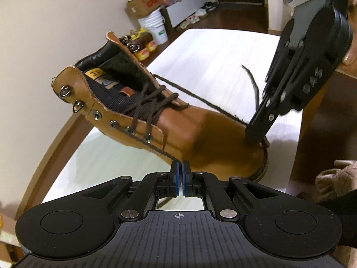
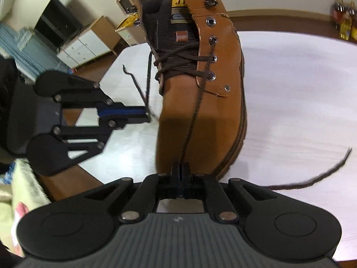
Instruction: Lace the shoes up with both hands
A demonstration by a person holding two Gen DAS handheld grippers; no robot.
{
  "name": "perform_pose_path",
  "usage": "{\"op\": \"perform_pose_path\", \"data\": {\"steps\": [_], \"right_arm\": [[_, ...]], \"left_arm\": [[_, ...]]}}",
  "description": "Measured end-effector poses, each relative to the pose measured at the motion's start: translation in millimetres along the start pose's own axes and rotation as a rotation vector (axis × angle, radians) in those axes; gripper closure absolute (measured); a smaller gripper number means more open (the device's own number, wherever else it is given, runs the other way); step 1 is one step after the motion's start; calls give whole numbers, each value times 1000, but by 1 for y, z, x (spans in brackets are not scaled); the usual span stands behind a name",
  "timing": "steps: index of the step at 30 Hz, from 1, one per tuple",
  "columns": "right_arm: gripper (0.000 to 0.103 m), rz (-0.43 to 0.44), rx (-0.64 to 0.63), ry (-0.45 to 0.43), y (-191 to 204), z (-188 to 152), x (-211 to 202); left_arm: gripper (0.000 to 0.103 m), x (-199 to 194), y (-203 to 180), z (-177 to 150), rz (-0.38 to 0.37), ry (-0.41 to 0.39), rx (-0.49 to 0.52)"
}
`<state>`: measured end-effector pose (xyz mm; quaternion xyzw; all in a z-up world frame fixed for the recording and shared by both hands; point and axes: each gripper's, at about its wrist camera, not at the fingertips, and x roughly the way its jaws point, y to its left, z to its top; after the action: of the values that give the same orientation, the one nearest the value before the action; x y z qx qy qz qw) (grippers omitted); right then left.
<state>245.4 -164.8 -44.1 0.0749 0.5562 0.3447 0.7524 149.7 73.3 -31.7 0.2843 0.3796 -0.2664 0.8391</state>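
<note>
Plainly, each hand-held gripper, left (image 1: 180, 167) and right (image 2: 181, 169), pinches brown lace (image 2: 196, 102); boot (image 2: 200, 122) tongue label (image 1: 95, 73) reads "JP".

Left gripper (image 1: 180, 164): pointing steeply down, jaws closed, blue pads together, clamped on a strand of dark lace (image 1: 156, 146).
Right gripper (image 2: 180, 166): pointing steeply down, jaws closed, clamped on the other strand of lace (image 2: 194, 116); seen edge-on from the left wrist view.
Fingers (image 1: 349, 55): part visible behind the right gripper's body.
Sleeve (image 1: 341, 203): dark, at right edge.
</note>
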Motion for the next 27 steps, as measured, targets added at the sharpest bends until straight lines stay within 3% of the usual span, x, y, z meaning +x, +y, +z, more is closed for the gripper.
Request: {"op": "perform_pose_path", "data": {"steps": [8,11,12,15,18,22,27], "right_arm": [[101,191,211,-57,3,-5,-7],[101,310,342,-96,0,-8,-13],[101,399,441,-125,-5,-8,-13],[100,565,580,-211,-13,2,-8],[100,526,622,-341,-15,13,-21],[100,82,456,-483,-6,14,-54],[100,-45,585,-547,-30,-8,-71]], "left_arm": [[99,-11,17,-1,7,5,-67],[96,-24,21,-11,16,25,-88],[94,-30,23,-18,23,42,-91],[94,-39,25,-34,38,70,-118],[94,-47,23,-48,43,86,-152],[94,-45,14,-50,21,84,-166],[93,-33,-6,-34,-53,19,-178]]}}
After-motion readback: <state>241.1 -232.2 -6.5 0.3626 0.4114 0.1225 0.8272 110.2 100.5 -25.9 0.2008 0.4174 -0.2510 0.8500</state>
